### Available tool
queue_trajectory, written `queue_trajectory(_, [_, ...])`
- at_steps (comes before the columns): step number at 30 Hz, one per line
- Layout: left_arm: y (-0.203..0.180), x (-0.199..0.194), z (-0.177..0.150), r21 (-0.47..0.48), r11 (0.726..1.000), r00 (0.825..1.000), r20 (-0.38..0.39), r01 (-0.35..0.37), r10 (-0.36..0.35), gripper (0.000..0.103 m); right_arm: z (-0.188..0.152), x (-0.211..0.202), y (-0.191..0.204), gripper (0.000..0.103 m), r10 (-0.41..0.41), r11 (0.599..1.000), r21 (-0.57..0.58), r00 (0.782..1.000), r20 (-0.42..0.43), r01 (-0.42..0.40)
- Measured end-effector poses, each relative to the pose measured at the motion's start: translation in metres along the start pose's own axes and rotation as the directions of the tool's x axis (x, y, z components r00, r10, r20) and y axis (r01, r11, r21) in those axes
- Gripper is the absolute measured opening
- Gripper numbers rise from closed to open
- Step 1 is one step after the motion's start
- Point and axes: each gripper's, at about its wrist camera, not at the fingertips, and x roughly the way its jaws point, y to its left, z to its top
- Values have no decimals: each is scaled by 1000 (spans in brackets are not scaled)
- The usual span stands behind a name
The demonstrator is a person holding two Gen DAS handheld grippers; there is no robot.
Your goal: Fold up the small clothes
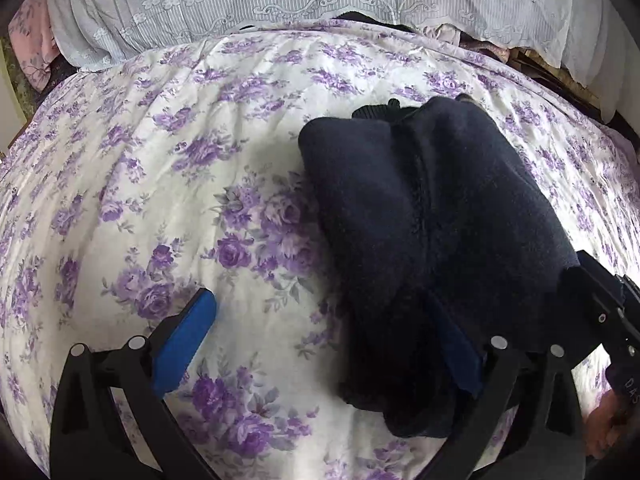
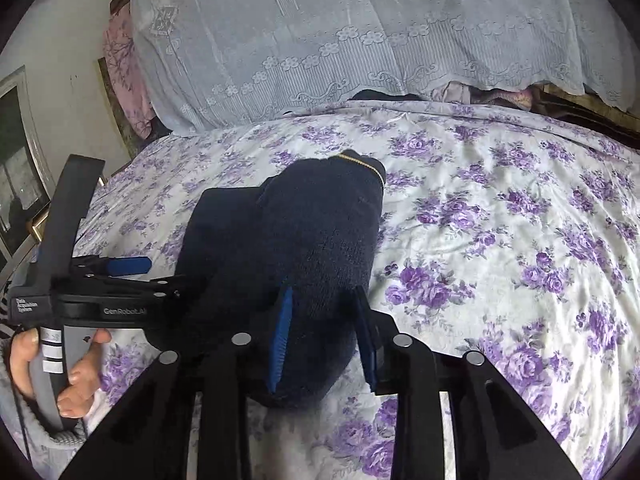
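The dark navy garment (image 2: 304,240) lies bunched on the floral bedspread (image 2: 500,240), partly folded, its gold-trimmed edge (image 2: 366,164) at the far end. The right tongs (image 2: 326,336) straddle the near end of the bundle, both blue pads against the cloth on either side: clenched on the garment. The left tongs (image 1: 320,344) stand released and wide; one blue pad (image 1: 186,344) rests over bare bedspread, the other is buried under a fold of the garment (image 1: 432,220) without pinching it. A hand (image 2: 76,372) grips the left handle. A lace cover (image 2: 320,40) drapes the pillows behind.

Judgement: a fold is in hand. To do it well, the right tongs should keep an even grip, carry the near end over squarely toward the trimmed edge, and the left tongs should pin or smooth the adjoining layer so the thick knit does not spring open.
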Motion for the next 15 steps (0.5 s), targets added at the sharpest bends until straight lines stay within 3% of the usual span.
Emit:
queue_trajectory(4, [-7,-7,-2,29,999,998,44,-40,39,99,1,-1,-11,36,37,997,66,999,1,-37])
queue_trajectory(8, [-10,-14,0,46,997,995,78,-66,63,99,13,-20,2,32,27,999,18,996,88,-29])
queue_trajectory(15, [-15,-17,1,66,993,991,101,-96,89,99,51,11,11,32,9,1000,2,999,51,-9])
